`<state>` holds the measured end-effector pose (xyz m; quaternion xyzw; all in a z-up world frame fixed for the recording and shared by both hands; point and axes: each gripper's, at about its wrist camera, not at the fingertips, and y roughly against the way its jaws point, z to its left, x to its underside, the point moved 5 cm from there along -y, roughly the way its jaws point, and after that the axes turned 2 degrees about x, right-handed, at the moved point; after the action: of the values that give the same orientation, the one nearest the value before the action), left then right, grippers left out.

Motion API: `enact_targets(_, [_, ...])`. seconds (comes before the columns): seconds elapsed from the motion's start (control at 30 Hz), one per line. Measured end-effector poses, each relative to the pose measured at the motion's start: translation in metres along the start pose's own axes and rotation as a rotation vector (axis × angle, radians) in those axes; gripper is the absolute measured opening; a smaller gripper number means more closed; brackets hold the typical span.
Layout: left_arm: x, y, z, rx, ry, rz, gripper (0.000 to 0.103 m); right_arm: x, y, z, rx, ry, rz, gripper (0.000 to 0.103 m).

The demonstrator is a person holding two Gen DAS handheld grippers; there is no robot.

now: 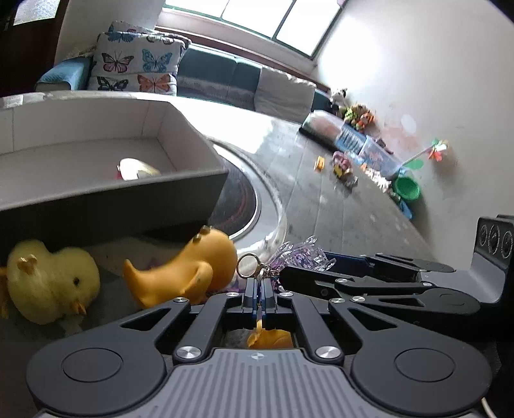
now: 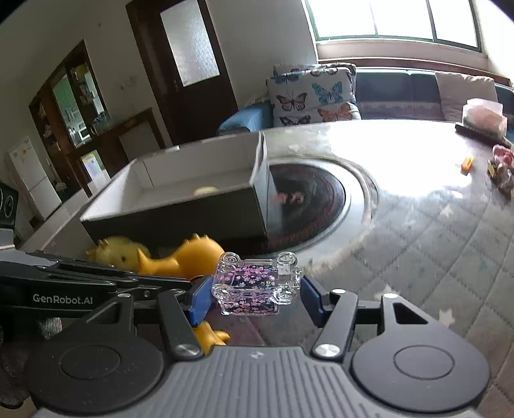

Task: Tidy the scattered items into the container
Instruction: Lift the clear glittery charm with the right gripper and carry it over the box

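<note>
The cardboard box is sitting at the left on the table, open-topped; a pale rounded item is lying inside against its near wall, its identity unclear; the right wrist view is showing the same box with only a pale sliver inside. Just in front of the box, a fluffy yellow chick is lying at far left, and an orange rubber duck is lying tipped on its side beside it. The left gripper is showing its jaws pressed together on the chain below a gold key ring. The right gripper is holding its blue pads wide apart, flanking the clear car-shaped keychain charm without visibly touching it. A round inset is lying in the table centre; glare is washing the far side. Further right, butterfly cushions are resting on a sofa under a window; toys are lying scattered along the wall. "GenRobot.AI" is reading on the left gripper's arm.
</note>
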<state>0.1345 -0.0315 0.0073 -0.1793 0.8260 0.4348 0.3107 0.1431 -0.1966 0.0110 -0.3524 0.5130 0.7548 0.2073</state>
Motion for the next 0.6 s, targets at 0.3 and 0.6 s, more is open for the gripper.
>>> enact_targets(0.3, [-0.042, 0.031, -0.004, 0.046, 0.023, -0.109, 0.001, -0.052, 0.017, 0.022, -0.032, 0.069, -0.094, 0.060])
enact_targets(0.6, [-0.085, 0.056, 0.000, 0.033, 0.001, -0.196, 0.002, -0.104, 0.018, 0.043, -0.054, 0.121, -0.166, 0.060])
